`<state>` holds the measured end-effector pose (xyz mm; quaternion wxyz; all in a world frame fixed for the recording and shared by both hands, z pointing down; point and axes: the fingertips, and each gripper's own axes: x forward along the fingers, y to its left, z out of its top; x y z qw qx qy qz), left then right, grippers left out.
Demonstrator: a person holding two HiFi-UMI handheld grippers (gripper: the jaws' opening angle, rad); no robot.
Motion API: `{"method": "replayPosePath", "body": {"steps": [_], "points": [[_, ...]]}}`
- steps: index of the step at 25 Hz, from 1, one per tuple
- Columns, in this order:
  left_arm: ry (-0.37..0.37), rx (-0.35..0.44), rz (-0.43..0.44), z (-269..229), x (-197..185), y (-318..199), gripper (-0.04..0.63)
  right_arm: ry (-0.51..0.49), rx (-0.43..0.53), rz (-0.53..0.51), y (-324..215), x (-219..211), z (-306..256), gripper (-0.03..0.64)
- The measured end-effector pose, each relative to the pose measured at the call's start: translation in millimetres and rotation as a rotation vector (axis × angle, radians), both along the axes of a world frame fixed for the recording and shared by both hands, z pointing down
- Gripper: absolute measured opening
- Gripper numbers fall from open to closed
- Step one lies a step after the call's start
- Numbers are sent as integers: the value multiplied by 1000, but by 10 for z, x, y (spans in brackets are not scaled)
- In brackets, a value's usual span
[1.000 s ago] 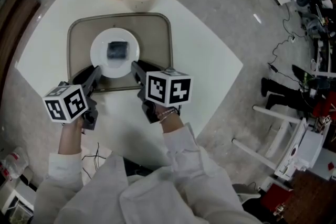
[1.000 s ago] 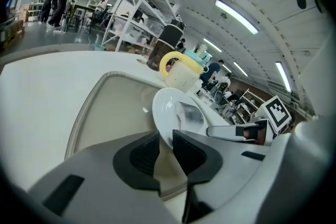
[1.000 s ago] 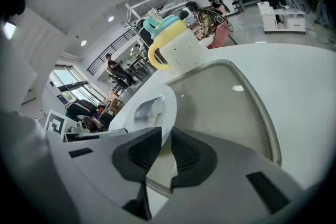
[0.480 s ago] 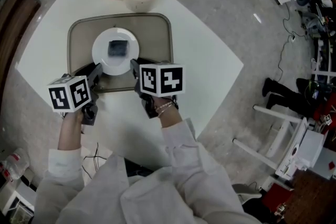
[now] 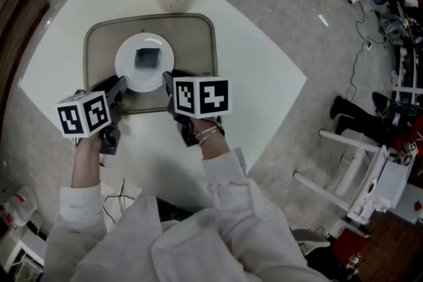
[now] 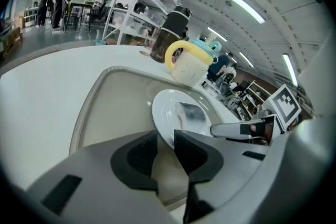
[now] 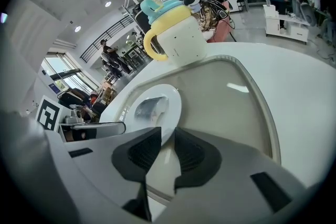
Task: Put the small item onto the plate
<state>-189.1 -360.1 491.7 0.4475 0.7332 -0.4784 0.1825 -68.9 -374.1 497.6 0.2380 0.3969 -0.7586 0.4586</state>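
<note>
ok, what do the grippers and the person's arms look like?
Left gripper and right gripper: grey bodies, dark ribbed pads, each topped by a white cube with black square markers. Long white sleeves; thin bracelet at the right wrist.

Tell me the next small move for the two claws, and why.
Probably draw both claws back from the tray. The small dark item already lies on the white plate. The left claw and right claw hang at the plate's near rim, jaws a little apart with nothing between them, so nothing seems left to place.
</note>
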Motion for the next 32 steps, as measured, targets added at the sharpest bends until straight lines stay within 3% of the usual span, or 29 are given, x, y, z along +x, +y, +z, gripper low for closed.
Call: {"method": "replayPosePath", "body": {"steps": [10,17,23,32], "points": [[-26,21,-26,-27,-107,8,84,65,64,-27,-8,94,-52,81],[-33,82,-8,-278,-80,185,83,76,169,-2,91,203,-336,80],[25,208,50,-758,133,495,81,12,323,-25,336,255,-845,63],[44,413,24,-1454,409,1045,48,-122,518,-31,1008,521,-1684,37]]}}
